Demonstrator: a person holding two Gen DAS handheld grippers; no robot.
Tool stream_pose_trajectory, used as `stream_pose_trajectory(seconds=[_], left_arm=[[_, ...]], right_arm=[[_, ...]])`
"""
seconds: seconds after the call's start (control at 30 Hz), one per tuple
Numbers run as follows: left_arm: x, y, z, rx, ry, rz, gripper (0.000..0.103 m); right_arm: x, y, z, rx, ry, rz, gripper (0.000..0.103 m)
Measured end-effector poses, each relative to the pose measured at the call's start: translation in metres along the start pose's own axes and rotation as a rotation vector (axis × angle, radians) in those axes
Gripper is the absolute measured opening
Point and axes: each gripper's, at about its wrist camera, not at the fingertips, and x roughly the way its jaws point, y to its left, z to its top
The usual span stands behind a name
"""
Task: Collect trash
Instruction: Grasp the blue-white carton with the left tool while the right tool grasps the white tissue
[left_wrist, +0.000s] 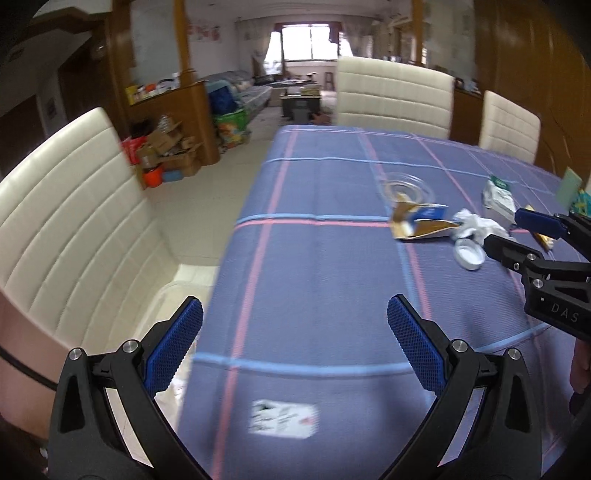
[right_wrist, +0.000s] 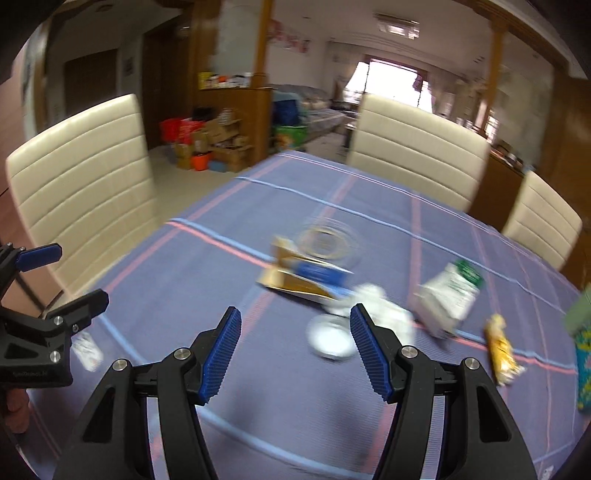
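Trash lies on a blue plaid tablecloth (left_wrist: 325, 266). A gold and blue flattened carton (right_wrist: 303, 280), a crumpled white tissue (right_wrist: 373, 306), a white round lid (right_wrist: 330, 338), a white and green packet (right_wrist: 450, 299) and a yellow wrapper (right_wrist: 500, 347) show in the right wrist view. A small white paper scrap (left_wrist: 283, 418) lies near the table's front edge. My left gripper (left_wrist: 295, 332) is open and empty above the table's left edge. My right gripper (right_wrist: 295, 343) is open and empty, just short of the lid; it also shows in the left wrist view (left_wrist: 506, 229).
A clear glass dish (left_wrist: 408, 186) stands behind the carton. Cream chairs stand at the left (left_wrist: 74, 221), far end (left_wrist: 393, 98) and far right (left_wrist: 511, 125). A green and patterned item (right_wrist: 583, 354) is at the right edge. Boxes (left_wrist: 166, 147) clutter the floor beyond.
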Motion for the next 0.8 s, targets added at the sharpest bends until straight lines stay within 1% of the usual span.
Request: stream_pose_trajectory(seconds=[0.13, 0.3, 0.47, 0.53, 0.6, 0.63, 0.7, 0.73, 0.77, 0.8], left_arm=[[0.018, -0.032, 0.017, 0.044, 0.013, -0.034, 0.099], [0.044, -0.059, 0.039, 0.093, 0.023, -0.030, 0.099], [0.078, -0.072, 0.061, 0.097, 0.049, -0.050, 0.099], [0.090, -0.076, 0.067, 0.102, 0.055, -0.056, 0.099], [0.099, -0.079, 0.071, 0.109, 0.060, -0.053, 0.099], [0.105, -0.081, 0.074, 0.112, 0.063, -0.055, 0.099], [0.116, -0.084, 0.078, 0.114, 0.069, -0.065, 0.099], [0.120, -0.087, 0.080, 0.115, 0.071, -0.069, 0.099], [0.125, -0.088, 0.082, 0.115, 0.077, -0.077, 0.099], [0.131, -0.090, 0.083, 0.111, 0.087, -0.089, 0.099]], right_arm=[[0.010, -0.031, -0.005, 0.050, 0.015, -0.003, 0.060], [0.034, -0.052, -0.005, 0.082, 0.038, 0.017, 0.059], [0.061, -0.067, -0.005, 0.106, 0.075, 0.029, 0.051], [0.069, -0.069, -0.007, 0.117, 0.094, 0.030, 0.045], [0.078, -0.074, -0.011, 0.139, 0.117, 0.049, 0.036], [0.081, -0.075, -0.012, 0.141, 0.123, 0.051, 0.034], [0.082, -0.074, -0.014, 0.141, 0.121, 0.070, 0.022], [0.081, -0.073, -0.014, 0.137, 0.121, 0.077, 0.019], [0.082, -0.073, -0.014, 0.130, 0.122, 0.081, 0.011], [0.081, -0.070, -0.014, 0.121, 0.121, 0.076, 0.010]])
